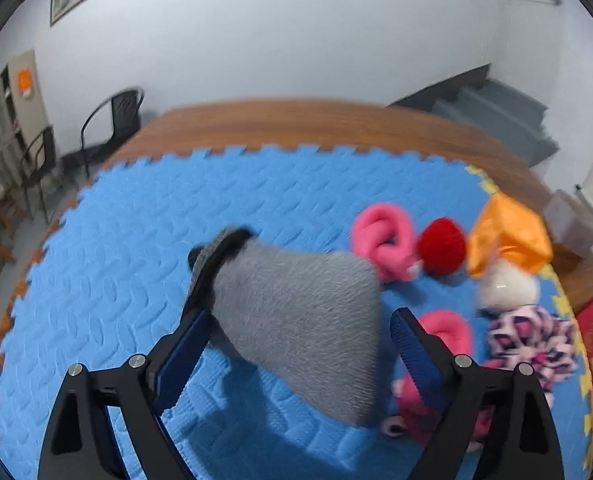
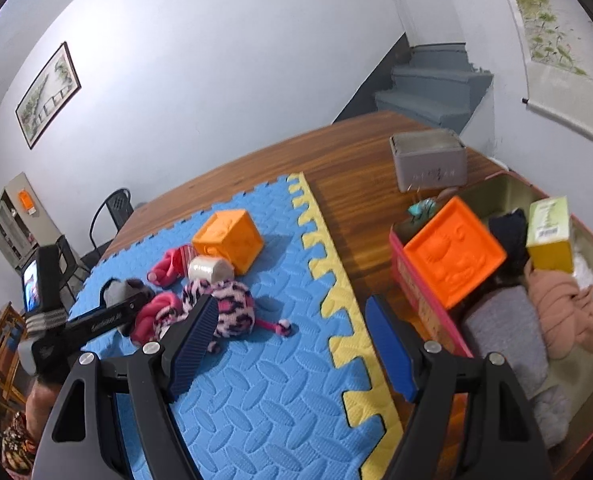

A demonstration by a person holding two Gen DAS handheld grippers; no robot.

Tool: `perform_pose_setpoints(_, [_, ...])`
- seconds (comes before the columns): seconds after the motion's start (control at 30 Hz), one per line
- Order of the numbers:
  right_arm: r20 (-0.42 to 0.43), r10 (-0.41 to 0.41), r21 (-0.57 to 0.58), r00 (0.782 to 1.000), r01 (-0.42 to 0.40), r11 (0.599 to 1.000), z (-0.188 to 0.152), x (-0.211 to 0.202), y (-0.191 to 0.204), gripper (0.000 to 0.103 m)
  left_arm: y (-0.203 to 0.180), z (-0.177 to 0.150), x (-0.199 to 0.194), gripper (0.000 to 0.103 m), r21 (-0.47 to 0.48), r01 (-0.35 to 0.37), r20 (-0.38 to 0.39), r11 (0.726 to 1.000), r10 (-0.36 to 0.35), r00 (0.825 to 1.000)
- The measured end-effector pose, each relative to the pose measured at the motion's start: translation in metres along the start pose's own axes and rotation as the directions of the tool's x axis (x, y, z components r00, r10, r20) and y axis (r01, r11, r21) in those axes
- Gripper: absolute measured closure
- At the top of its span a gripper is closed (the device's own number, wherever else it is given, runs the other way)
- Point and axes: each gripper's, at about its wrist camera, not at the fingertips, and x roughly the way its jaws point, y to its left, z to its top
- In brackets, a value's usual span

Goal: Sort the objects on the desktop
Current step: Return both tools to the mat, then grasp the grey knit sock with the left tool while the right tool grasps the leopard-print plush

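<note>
The left gripper [image 1: 300, 332] had its jaws wide, with a grey sock [image 1: 296, 320] between them, blurred; whether the pads touched it I could not tell. The right gripper [image 2: 292, 340] stood open and empty over the blue mat [image 2: 264, 380], near the mat's yellow edge. The orange cube [image 2: 228, 238] sat toward the mat's far edge.

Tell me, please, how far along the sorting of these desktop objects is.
Done: the red box already holds an orange block, a yellow carton and cloths. In hand: a grey sock sits between the open jaws of the left hand-held gripper; the right hand-held gripper is empty. Left: the orange cube, red ball, pink socks, white roll and spotted sock lie on the blue mat.
</note>
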Motion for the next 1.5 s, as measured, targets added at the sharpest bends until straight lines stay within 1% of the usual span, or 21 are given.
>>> perform_pose_setpoints(0.03, [-0.007,0.003,-0.005,1.0,-0.003,1.0,-0.001,0.002,0.001,0.024,0.005,0.0,0.003,0.011,-0.019,0.011,-0.011,1.0,-0.011,1.0])
perform_pose_setpoints(0.1, [-0.02,0.008,-0.033,1.0,-0.009,0.999,-0.005,0.005,0.007,0.024,0.013,0.001,0.007,0.021,-0.055,0.032,-0.029,0.998,-0.033,0.999])
perform_pose_setpoints(0.13, [-0.027,0.01,-0.051,1.0,-0.012,0.999,-0.007,0.007,0.011,0.024,0.016,0.002,0.005,0.031,-0.063,0.04,-0.027,0.997,-0.042,0.999])
perform_pose_setpoints(0.17, [-0.035,0.012,-0.07,0.999,-0.015,0.997,-0.009,0.009,0.014,0.024,0.02,0.002,0.004,0.036,-0.071,0.048,-0.026,0.996,-0.05,0.998])
perform_pose_setpoints(0.27, [-0.057,0.026,-0.115,0.998,-0.033,0.993,-0.015,0.013,0.024,0.024,0.031,0.002,-0.005,0.048,-0.119,0.108,-0.012,0.987,-0.11,0.994])
perform_pose_setpoints(0.3, [-0.061,0.031,-0.117,0.998,-0.038,0.992,-0.015,0.014,0.025,0.024,0.034,0.002,-0.01,0.049,-0.135,0.127,-0.004,0.983,-0.128,0.992])
perform_pose_setpoints(0.4, [-0.087,0.04,-0.11,0.995,-0.05,0.993,-0.015,0.019,0.026,0.024,0.038,0.003,-0.028,0.049,-0.143,0.158,0.045,0.977,-0.153,0.987])
perform_pose_setpoints(0.53, [-0.15,0.053,-0.109,0.987,-0.07,0.992,-0.009,0.031,0.03,0.024,0.034,0.007,-0.052,0.049,-0.129,0.223,0.102,0.966,-0.211,0.972])
perform_pose_setpoints(0.67, [-0.191,0.032,-0.134,0.981,-0.059,0.989,0.004,0.052,0.038,0.024,0.026,0.004,-0.062,0.049,-0.11,0.257,0.11,0.96,-0.245,0.963])
perform_pose_setpoints(0.77, [-0.24,0.037,-0.128,0.97,-0.069,0.989,0.01,0.075,0.044,0.024,0.023,0.003,-0.06,0.049,-0.099,0.265,0.099,0.959,-0.256,0.962])
perform_pose_setpoints(0.93, [-0.3,0.056,-0.116,0.952,-0.095,0.989,0.011,0.105,0.051,0.036,0.019,0.002,-0.061,0.049,-0.087,0.268,0.095,0.96,-0.259,0.961])
perform_pose_setpoints(1.0, [-0.316,0.078,-0.111,0.946,-0.118,0.987,0.01,0.115,0.053,0.044,0.018,0.001,-0.061,0.049,-0.082,0.269,0.095,0.96,-0.261,0.961])
perform_pose_setpoints(1.03, [-0.316,0.096,-0.109,0.944,-0.136,0.985,0.01,0.115,0.054,0.048,0.018,0.0,-0.062,0.049,-0.08,0.269,0.094,0.96,-0.261,0.961])
perform_pose_setpoints(1.07, [-0.315,0.111,-0.107,0.943,-0.152,0.983,0.009,0.114,0.055,0.053,0.018,-0.001,-0.062,0.049,-0.079,0.268,0.092,0.96,-0.261,0.961])
perform_pose_setpoints(1.1, [-0.309,0.113,-0.115,0.944,-0.155,0.981,0.008,0.112,0.056,0.057,0.017,-0.002,-0.061,0.049,-0.078,0.268,0.089,0.96,-0.261,0.961])
perform_pose_setpoints(1.2, [-0.276,0.123,-0.137,0.953,-0.165,0.977,0.005,0.101,0.059,0.062,0.016,-0.003,-0.06,0.049,-0.074,0.266,0.083,0.961,-0.26,0.962])
perform_pose_setpoints(1.27, [-0.239,0.131,-0.144,0.962,-0.169,0.975,0.005,0.09,0.059,0.063,0.016,-0.003,-0.061,0.049,-0.071,0.265,0.084,0.962,-0.259,0.962])
perform_pose_setpoints(1.4, [-0.128,0.133,-0.129,0.983,-0.149,0.98,0.013,0.055,0.052,0.063,0.016,-0.004,-0.062,0.049,-0.067,0.264,0.085,0.962,-0.258,0.962])
perform_pose_setpoints(1.5, [-0.038,0.107,-0.099,0.994,-0.11,0.989,0.021,0.023,0.034,0.063,0.014,-0.005,-0.061,0.049,-0.062,0.265,0.081,0.962,-0.26,0.962])
